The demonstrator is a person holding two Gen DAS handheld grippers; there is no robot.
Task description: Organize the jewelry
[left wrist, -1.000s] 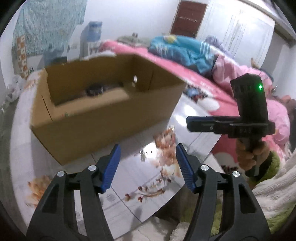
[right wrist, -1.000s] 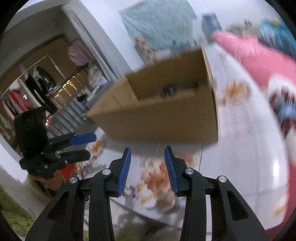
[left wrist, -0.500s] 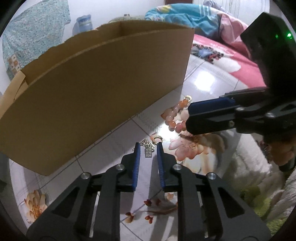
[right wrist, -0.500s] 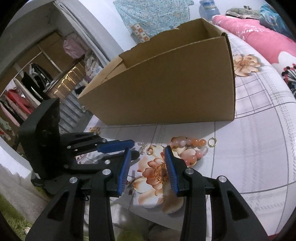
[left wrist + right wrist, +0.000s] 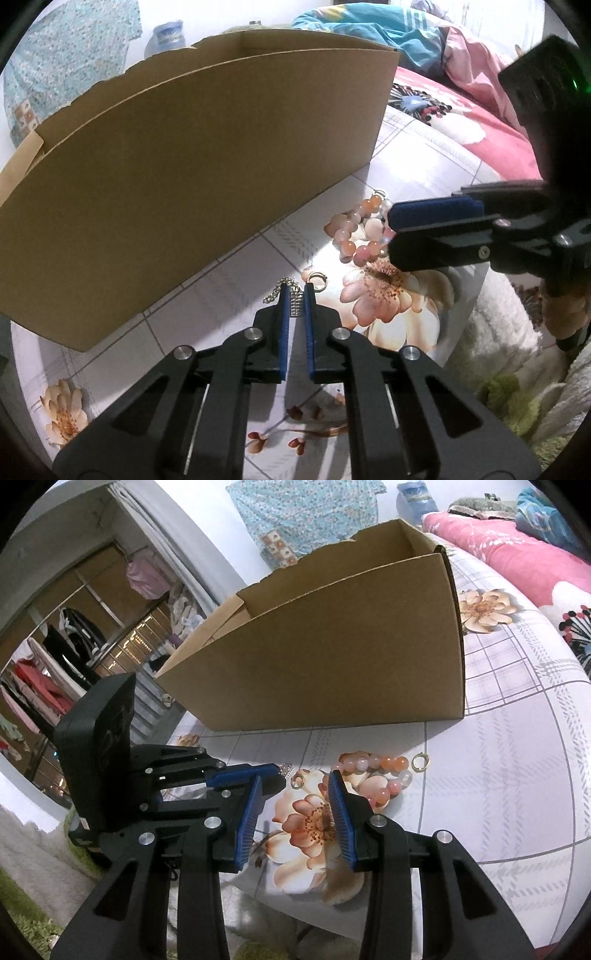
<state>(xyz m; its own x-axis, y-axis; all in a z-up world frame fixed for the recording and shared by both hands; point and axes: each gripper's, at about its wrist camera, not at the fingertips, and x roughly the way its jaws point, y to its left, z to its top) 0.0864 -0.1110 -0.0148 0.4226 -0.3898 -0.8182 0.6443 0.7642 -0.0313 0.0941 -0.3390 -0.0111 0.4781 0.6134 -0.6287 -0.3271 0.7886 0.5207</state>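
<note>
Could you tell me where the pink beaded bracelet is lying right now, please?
The pink beaded bracelet lies on the floral table cover, in front of the cardboard box, beside a small gold ring.

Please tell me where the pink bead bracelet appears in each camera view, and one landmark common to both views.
Left wrist view: the bead bracelet lies right of centre, just left of the right tongs.
Right wrist view: the bracelet lies just right of centre, beyond the right pad.
Shared landmark: the cardboard box, behind the bracelet.

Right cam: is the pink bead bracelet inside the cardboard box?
No, the pink bead bracelet lies on the floral tabletop in front of the brown cardboard box.
</note>
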